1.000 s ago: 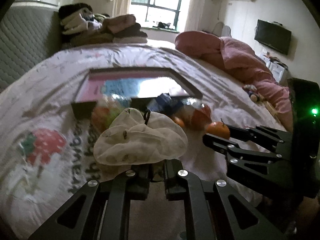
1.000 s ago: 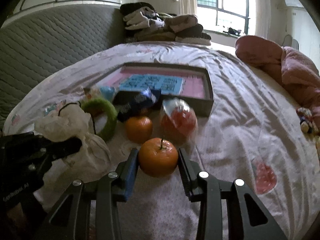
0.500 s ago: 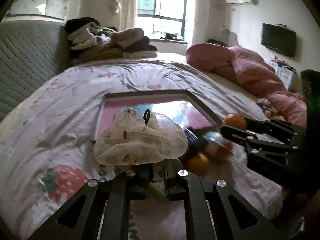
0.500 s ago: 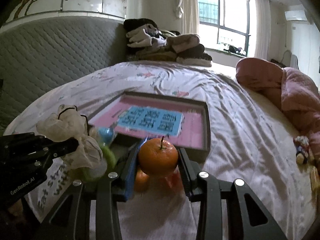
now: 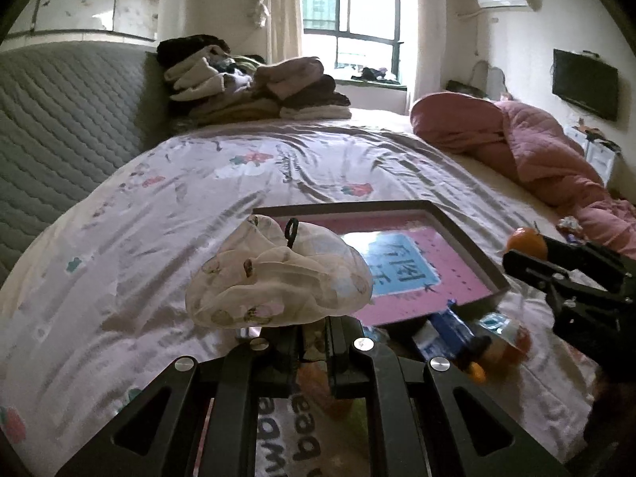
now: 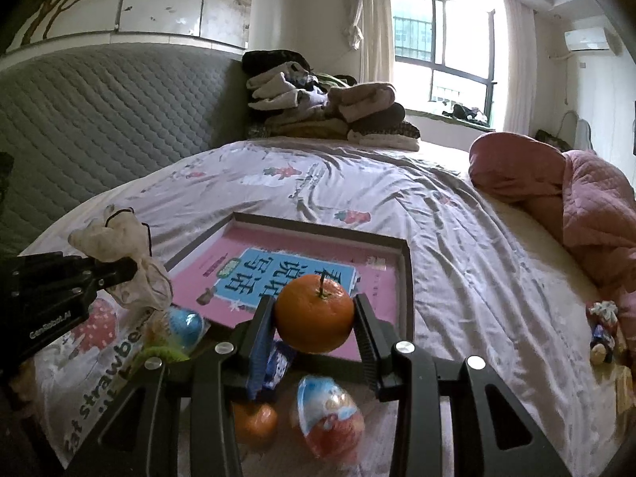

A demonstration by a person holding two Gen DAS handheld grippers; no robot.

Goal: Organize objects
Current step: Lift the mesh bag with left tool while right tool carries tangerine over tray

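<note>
The right claw [image 6: 314,318] is clamped on an orange [image 6: 314,316] at frame centre, above the tray [image 6: 405,278]; being round, it could roll out. The left claw [image 5: 314,332], closed on a mesh bag [image 5: 278,278], grips only thin fabric that may slip.

Black left gripper [image 5: 314,342] frame with silver screws, white lettering.

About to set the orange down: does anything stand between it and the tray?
Nothing visible does. The orange, clamped in the right tongs, hangs just before the tray's near rim; the pink floor beyond lies bare.
</note>
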